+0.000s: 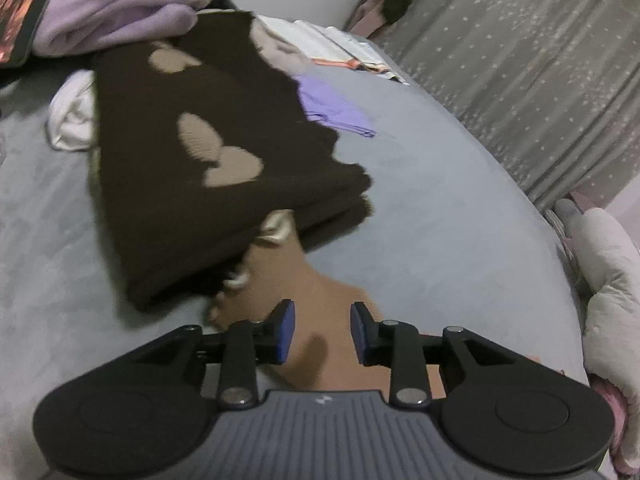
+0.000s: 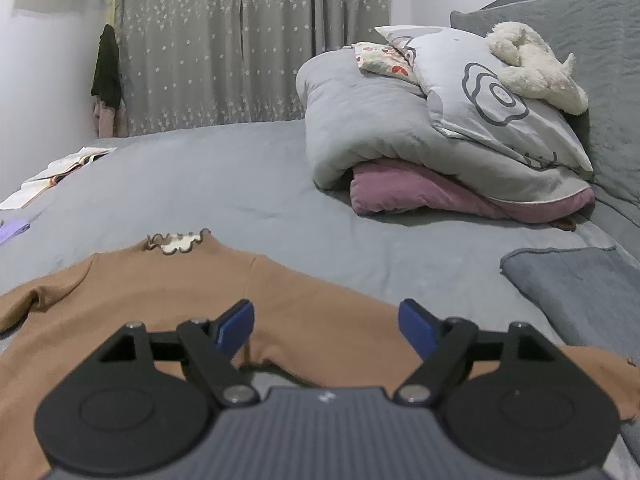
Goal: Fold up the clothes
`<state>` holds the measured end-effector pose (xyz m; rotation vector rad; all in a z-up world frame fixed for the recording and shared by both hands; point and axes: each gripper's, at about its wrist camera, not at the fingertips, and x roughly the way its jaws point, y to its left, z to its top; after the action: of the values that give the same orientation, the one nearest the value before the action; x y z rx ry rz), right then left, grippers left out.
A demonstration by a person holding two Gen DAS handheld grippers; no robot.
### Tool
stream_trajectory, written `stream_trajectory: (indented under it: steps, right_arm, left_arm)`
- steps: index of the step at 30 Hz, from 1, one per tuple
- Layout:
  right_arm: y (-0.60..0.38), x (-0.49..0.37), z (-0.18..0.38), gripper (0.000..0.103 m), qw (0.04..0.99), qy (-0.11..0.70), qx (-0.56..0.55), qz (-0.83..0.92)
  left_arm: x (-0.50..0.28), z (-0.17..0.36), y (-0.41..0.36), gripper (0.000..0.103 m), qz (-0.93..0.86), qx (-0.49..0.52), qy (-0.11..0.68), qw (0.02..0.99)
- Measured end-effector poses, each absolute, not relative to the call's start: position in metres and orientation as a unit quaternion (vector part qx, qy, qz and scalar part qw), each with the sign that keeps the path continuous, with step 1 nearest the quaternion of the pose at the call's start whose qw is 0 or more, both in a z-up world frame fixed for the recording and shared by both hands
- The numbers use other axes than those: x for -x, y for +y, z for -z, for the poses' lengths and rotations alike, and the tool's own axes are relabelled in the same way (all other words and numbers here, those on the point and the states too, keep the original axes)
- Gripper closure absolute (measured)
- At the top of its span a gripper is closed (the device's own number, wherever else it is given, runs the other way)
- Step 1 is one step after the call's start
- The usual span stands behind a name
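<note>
We see a tan top (image 2: 168, 292) spread open on the grey bed (image 2: 248, 184), its frilled collar (image 2: 178, 242) toward the far side and its sleeves reaching out left and right; it lies flat, with no fold in it that we can make out. In the left wrist view part of the same tan cloth (image 1: 320, 300) runs under the near edge of a brown sweater with pale hearts (image 1: 192, 152). That sweater is doubled over into a thick bundle, so we judge it to be folded, or close to it. Farther off lie a small purple garment (image 1: 336, 110), a lilac fleece (image 1: 116, 12) and a white piece (image 1: 72, 116) at the far left, the last two crumpled. So, as far as we can tell, one item lies folded, and the tan top and the loose pieces are left to do.

Our left gripper (image 1: 322, 332) hovers over the tan cloth with its jaws apart and nothing between them. Our right gripper (image 2: 326, 326) stands wide apart above the top's near part, holding nothing.

At the far right sit a rolled duvet (image 2: 380, 120), a pillow (image 2: 500, 96) and a soft toy (image 2: 536, 68); an open book (image 2: 60, 172) lies far left, before a curtain (image 2: 248, 40).
</note>
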<state>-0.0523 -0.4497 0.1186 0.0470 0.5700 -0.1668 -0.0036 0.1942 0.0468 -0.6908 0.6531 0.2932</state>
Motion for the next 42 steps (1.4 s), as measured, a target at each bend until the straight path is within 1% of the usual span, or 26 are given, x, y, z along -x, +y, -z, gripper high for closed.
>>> stream_trajectory:
  steps: [3,5,6,9,10,12,13,14,15,16,17,18,20,22,23,24,27,32,38,42]
  right_arm:
    - [-0.448,0.052,-0.118,0.023,0.956,0.282,-0.021,0.081]
    - [-0.446,0.051,-0.118,0.022,0.956,0.282,-0.019,0.079]
    - [-0.445,0.051,-0.118,0.022,0.956,0.282,-0.019,0.078]
    - [-0.442,0.050,-0.118,0.022,0.956,0.283,-0.017,0.075]
    - [-0.441,0.049,-0.118,0.022,0.956,0.283,-0.016,0.074]
    - [-0.439,0.049,-0.118,0.022,0.956,0.284,-0.014,0.072]
    - [-0.438,0.048,-0.117,0.022,0.956,0.284,-0.014,0.071]
    - [-0.437,0.048,-0.117,0.022,0.956,0.284,-0.013,0.070]
    - [-0.436,0.048,-0.117,0.022,0.956,0.285,-0.012,0.069]
    - [-0.436,0.047,-0.117,0.022,0.956,0.285,-0.012,0.068]
    - [-0.435,0.047,-0.117,0.022,0.956,0.286,-0.011,0.067]
    - [-0.434,0.046,-0.116,0.022,0.956,0.287,-0.009,0.066]
    - [-0.432,0.046,-0.116,0.022,0.956,0.287,-0.007,0.064]
    - [-0.431,0.045,-0.115,0.022,0.956,0.288,-0.005,0.063]
    - [-0.430,0.045,-0.115,0.022,0.956,0.288,-0.004,0.062]
    - [-0.429,0.044,-0.114,0.022,0.956,0.288,-0.003,0.062]
    - [-0.428,0.044,-0.114,0.022,0.955,0.290,0.001,0.061]
    - [-0.428,0.043,-0.113,0.022,0.955,0.290,0.002,0.060]
    - [-0.426,0.044,-0.113,0.022,0.955,0.290,0.005,0.056]
    - [-0.425,0.043,-0.113,0.022,0.955,0.290,0.005,0.055]
  left_arm:
    - [0.007,-0.051,0.209,0.070,-0.153,0.310,0.293,0.891]
    - [0.007,-0.055,0.215,0.064,-0.151,0.295,0.283,0.900]
    - [0.007,-0.056,0.216,0.063,-0.152,0.287,0.281,0.903]
    - [0.003,-0.059,0.217,0.063,-0.159,0.225,0.276,0.921]
    - [0.002,-0.059,0.217,0.061,-0.156,0.209,0.277,0.925]
    - [-0.004,-0.056,0.212,0.051,-0.119,0.179,0.298,0.930]
    - [-0.006,-0.054,0.207,0.049,-0.110,0.155,0.305,0.933]
    - [-0.008,-0.052,0.204,0.044,-0.102,0.132,0.311,0.936]
    - [-0.009,-0.050,0.200,0.038,-0.097,0.116,0.313,0.938]
    - [-0.010,-0.049,0.196,0.034,-0.092,0.100,0.314,0.940]
    - [-0.012,-0.048,0.193,0.028,-0.087,0.083,0.316,0.941]
    - [-0.013,-0.047,0.189,0.026,-0.081,0.067,0.317,0.943]
    - [-0.015,-0.044,0.182,0.026,-0.071,0.035,0.319,0.945]
    - [-0.020,-0.043,0.178,0.045,-0.071,0.015,0.323,0.944]
    - [-0.022,-0.044,0.177,0.070,-0.079,0.000,0.328,0.941]
    - [-0.024,-0.045,0.176,0.087,-0.087,-0.015,0.334,0.938]
    - [-0.023,-0.053,0.173,0.091,-0.086,-0.041,0.332,0.938]
    - [-0.015,-0.060,0.150,0.092,-0.100,-0.133,0.308,0.937]
    - [-0.010,-0.076,0.153,0.092,-0.132,-0.110,0.259,0.950]
    - [-0.009,-0.075,0.151,0.091,-0.129,-0.115,0.260,0.950]
